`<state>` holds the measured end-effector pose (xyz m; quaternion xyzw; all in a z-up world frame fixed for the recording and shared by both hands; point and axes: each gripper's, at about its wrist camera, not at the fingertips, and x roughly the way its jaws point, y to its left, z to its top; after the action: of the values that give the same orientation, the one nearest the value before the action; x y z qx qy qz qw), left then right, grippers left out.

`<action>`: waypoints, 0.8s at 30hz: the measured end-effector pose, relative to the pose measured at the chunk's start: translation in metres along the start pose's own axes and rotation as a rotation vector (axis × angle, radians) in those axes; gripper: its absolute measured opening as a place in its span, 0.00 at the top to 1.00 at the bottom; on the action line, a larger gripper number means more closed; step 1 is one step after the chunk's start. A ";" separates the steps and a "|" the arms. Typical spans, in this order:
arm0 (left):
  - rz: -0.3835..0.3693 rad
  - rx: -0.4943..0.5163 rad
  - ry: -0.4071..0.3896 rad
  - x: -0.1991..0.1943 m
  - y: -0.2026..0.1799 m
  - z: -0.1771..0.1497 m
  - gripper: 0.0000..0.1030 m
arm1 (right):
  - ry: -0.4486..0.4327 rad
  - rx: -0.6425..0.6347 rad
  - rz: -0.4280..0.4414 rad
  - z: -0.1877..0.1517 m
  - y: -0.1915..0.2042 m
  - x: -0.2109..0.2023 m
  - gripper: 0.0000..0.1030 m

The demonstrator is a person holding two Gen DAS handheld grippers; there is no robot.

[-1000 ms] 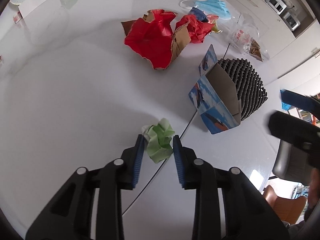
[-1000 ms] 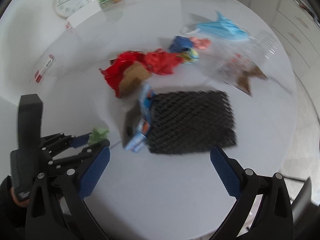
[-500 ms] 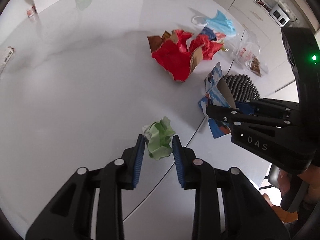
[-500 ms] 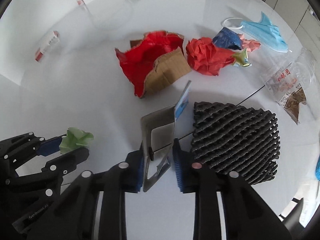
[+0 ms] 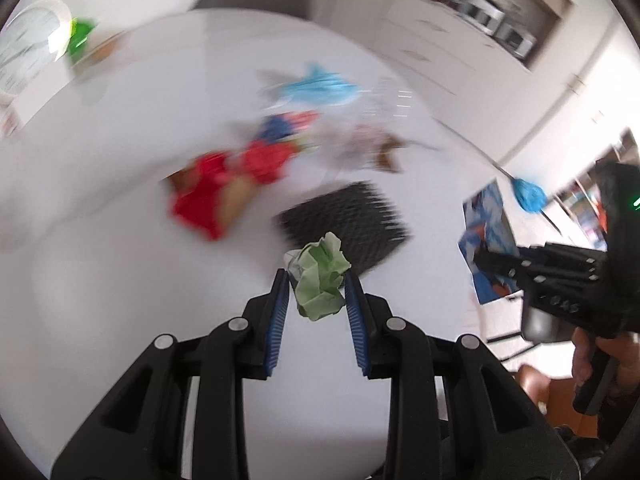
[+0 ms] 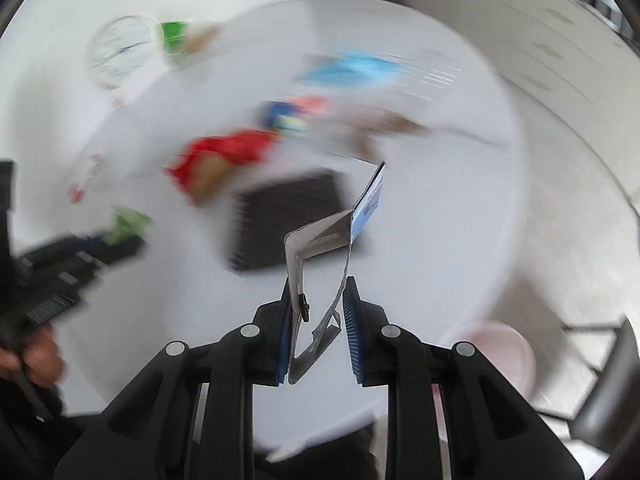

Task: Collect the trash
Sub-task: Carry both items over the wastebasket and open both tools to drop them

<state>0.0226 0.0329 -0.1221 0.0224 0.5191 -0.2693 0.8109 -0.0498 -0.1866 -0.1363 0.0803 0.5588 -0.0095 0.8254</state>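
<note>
Trash in transit: green crumpled paper [image 5: 321, 277] pinched between the pads of the left gripper [image 5: 316, 300], flattened carton [image 6: 334, 240] clamped in the right gripper [image 6: 316, 320], both lifted off the tabletop [image 5: 100, 280] and carried above its near edge.

Remaining on the tabletop toward the centre and far side: red wrapper [image 5: 208, 200], black mesh pad [image 5: 344, 224], blue face mask [image 5: 316, 88], clear bag [image 5: 372, 144].

Risks noted:
- Paper ball held only at its sides, low between the pads; likely to slip out under fast motion, as heavy blur suggests.
- Carton gripped by one thin folded edge, long flap hanging free; prone to swing, pivot or pull loose.
- Grippers close together; collision possible.
- Pink bin-like shape [image 6: 504, 352] beyond the near edge, identity uncertain.

Writing: none legible; carton print blurred.
</note>
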 end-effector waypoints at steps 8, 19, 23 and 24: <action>-0.171 0.242 0.101 0.046 -0.124 0.013 0.72 | 0.082 0.206 -0.148 -0.076 -0.116 -0.007 0.76; -0.334 0.485 0.294 0.119 -0.276 0.001 0.52 | 0.124 0.383 -0.207 -0.130 -0.201 0.000 0.37; -0.338 0.513 0.287 0.122 -0.302 -0.003 0.37 | 0.117 0.397 -0.215 -0.132 -0.218 -0.003 0.29; -0.335 0.514 0.285 0.121 -0.305 -0.004 0.34 | 0.116 0.400 -0.221 -0.133 -0.224 -0.004 0.26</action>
<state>-0.0824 -0.2763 -0.1530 0.1779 0.5387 -0.5152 0.6425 -0.1973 -0.3890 -0.2083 0.1812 0.5977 -0.2056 0.7535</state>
